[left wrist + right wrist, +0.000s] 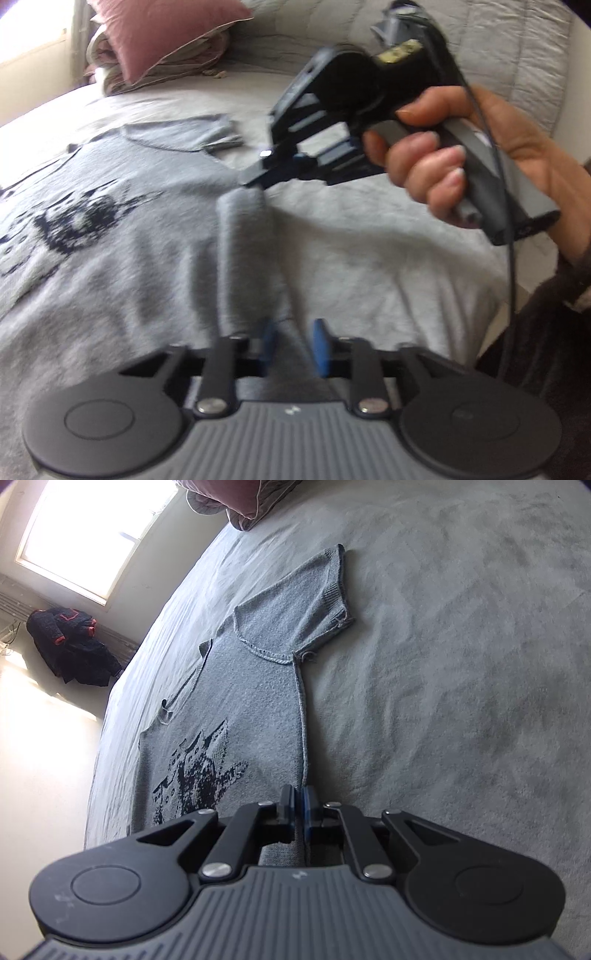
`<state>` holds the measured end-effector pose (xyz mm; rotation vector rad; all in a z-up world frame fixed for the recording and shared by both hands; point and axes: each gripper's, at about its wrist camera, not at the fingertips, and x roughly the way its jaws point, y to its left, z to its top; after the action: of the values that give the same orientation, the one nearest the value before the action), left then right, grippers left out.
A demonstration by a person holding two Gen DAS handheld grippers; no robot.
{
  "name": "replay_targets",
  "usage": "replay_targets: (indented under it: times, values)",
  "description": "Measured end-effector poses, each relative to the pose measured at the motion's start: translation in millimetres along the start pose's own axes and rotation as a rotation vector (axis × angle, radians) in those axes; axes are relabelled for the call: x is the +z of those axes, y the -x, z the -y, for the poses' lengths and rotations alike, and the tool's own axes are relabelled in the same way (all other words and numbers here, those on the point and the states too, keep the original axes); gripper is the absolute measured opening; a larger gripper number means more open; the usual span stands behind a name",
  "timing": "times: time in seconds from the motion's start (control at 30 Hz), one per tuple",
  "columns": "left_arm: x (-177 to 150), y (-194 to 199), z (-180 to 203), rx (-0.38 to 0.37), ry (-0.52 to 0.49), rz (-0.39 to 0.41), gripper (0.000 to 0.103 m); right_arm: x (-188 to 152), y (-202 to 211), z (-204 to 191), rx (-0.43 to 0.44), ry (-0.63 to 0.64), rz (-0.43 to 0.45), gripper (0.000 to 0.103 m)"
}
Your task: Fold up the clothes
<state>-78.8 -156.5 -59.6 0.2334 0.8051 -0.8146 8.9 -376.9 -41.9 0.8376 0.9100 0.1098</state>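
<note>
A grey knit short-sleeved sweater point(255, 686) with a dark printed design lies flat on the bed; it also shows in the left wrist view point(110, 236). My right gripper point(299, 812) is shut on the sweater's side edge, and in the left wrist view point(255, 177) it lifts a ridge of that edge off the bed. My left gripper point(293, 343) has its blue pads a little apart, with the raised sweater fold lying between them. Whether the pads press the fabric is hidden by blur.
The grey quilted bedcover point(461, 664) spreads all around. A pink pillow on folded bedding point(155, 44) sits at the far end. A dark jacket point(70, 646) hangs near a window point(99, 528) beyond the bed's left edge.
</note>
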Motion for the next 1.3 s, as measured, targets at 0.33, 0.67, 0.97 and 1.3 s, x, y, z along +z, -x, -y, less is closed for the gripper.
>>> replay_targets:
  times: [0.33, 0.67, 0.97, 1.3]
  values:
    - [8, 16, -2, -0.277, 0.172, 0.075, 0.002, 6, 10, -7, -0.051, 0.074, 0.032, 0.006]
    - [-4, -23, -5, -0.365, 0.315, -0.034, 0.003, -2, 0, 1, -0.198, 0.155, 0.003, 0.006]
    - [-9, 22, -32, -0.387, 0.315, 0.057, 0.031, -1, 19, 3, -0.079, 0.151, -0.016, 0.015]
    - [-31, 72, -88, -0.045, 0.303, -0.023, 0.042, -27, 41, 25, -0.05, 0.14, -0.115, 0.027]
